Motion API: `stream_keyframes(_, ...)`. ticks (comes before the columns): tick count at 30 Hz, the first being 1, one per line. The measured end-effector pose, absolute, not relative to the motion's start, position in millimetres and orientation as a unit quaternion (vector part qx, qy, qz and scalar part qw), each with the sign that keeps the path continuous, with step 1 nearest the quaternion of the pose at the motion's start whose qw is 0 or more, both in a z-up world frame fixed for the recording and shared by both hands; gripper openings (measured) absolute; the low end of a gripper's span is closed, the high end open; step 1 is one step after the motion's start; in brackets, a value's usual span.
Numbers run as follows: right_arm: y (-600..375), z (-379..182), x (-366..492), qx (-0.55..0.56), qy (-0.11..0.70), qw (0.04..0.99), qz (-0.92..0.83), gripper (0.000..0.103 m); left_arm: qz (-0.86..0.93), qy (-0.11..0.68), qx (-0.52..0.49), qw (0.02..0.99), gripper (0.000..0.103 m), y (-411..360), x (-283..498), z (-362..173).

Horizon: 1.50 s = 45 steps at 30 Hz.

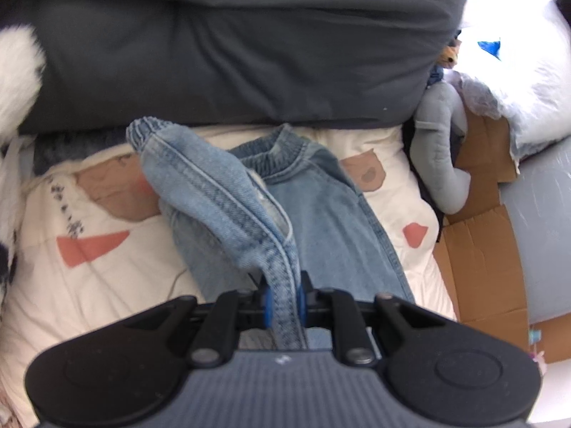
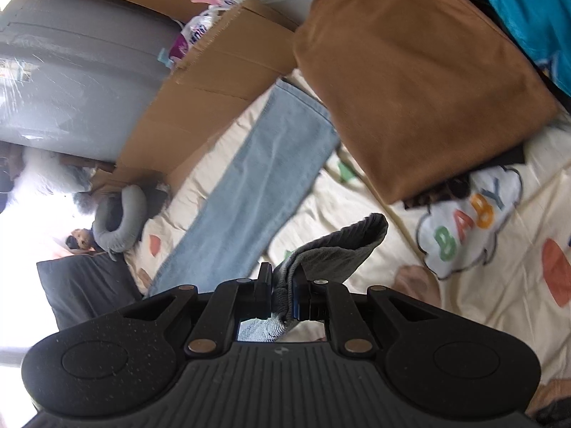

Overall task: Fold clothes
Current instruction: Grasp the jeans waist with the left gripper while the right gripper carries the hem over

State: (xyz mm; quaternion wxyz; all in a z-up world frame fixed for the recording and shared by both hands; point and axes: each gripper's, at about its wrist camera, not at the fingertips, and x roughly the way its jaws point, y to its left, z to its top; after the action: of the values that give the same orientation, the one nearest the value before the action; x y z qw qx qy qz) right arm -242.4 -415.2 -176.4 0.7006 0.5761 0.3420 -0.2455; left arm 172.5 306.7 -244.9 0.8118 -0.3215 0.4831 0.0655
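- Your left gripper (image 1: 284,297) is clamped on a seam fold of the light blue jeans (image 1: 321,207), bottom centre of the left wrist view; denim runs up between the blue pads.
- Jeans lie mid-frame on the cream patterned bedspread (image 1: 107,274), elastic waistband toward the dark grey pillow (image 1: 232,53) across the top.
- Your right gripper (image 2: 283,290) is pinched on grey ribbed fabric, lower centre of the right wrist view.
- One jeans leg runs diagonally to upper centre, its hem at the brown folded cloth (image 2: 421,82).
- Cardboard (image 2: 214,82) sits upper left.
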Motion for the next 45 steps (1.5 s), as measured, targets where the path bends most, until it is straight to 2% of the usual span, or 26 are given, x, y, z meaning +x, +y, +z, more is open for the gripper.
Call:
stream_keyframes(14, -482.7, -229.8, -189.8, 0.598, 0.323, 0.678, -0.279, 0.009, 0.064, 0.47, -0.349, 0.808, 0.014, 263.6, 224.3, -254.4)
stream_keyframes(24, -513.9, -277.9, -148.2, 0.604, 0.319, 0.656, -0.321, 0.009, 0.069, 0.48, -0.325, 0.812, 0.014, 224.4, 265.5, -288.4)
stream_keyframes(45, -563.2, -357.9, -59.7, 0.552, 0.359, 0.657, -0.367, 0.01, 0.086, 0.49, -0.315, 0.808, 0.014, 196.9, 322.9, -363.9)
